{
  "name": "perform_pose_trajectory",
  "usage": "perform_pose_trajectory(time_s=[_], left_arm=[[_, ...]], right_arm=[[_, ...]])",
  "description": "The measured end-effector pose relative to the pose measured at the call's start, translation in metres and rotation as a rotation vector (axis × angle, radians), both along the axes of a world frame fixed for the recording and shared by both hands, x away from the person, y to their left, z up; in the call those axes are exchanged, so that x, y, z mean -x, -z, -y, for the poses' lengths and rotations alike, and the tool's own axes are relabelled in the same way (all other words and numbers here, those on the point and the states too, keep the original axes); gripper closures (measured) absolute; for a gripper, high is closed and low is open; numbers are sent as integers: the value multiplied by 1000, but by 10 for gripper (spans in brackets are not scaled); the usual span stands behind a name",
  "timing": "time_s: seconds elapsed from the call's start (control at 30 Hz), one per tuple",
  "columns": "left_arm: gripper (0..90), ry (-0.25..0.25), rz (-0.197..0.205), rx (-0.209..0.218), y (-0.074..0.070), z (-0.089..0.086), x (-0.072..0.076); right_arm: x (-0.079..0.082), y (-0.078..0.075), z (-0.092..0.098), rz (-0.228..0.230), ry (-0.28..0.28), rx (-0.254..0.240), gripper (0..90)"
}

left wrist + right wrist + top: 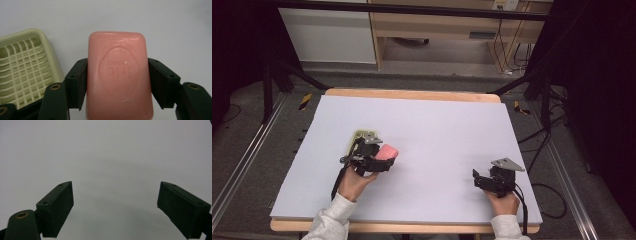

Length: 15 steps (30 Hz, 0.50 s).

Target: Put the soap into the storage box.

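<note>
A pink bar of soap point(118, 75) with an embossed stamp sits between the jaws of my left gripper point(117, 80), which is shut on its two long sides. In the high view the left gripper point(379, 159) holds the soap point(388, 152) just right of a pale green soap dish point(362, 136). The slatted soap dish point(25, 67) lies at the left of the left gripper view, holding nothing. My right gripper point(479, 179) rests near the table's front right, and in its own view the right gripper point(115, 207) stands open over bare white surface.
The white table top point(437, 125) has a wooden rim. Black frame legs and cables stand on the floor at both sides. A wooden cabinet stands beyond the far edge.
</note>
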<state>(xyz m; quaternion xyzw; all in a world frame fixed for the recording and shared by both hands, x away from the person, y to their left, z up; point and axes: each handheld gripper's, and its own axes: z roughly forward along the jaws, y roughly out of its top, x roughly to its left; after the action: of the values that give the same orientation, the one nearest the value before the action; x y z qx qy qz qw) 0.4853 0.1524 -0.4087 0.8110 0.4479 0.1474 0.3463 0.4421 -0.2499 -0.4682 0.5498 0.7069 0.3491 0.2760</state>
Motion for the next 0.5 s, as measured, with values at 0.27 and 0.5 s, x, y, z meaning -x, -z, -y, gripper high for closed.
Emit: perform_pose_trajectory(time_s=[0.27,0.5], left_arm=[[369,-40,0,17,-4,-16,-5],[369,-79,10,28,-6,-28,-11]], right_arm=[[0,0,-1,-2,-1,0,138],[0,1,-1,-4,0,0,138]])
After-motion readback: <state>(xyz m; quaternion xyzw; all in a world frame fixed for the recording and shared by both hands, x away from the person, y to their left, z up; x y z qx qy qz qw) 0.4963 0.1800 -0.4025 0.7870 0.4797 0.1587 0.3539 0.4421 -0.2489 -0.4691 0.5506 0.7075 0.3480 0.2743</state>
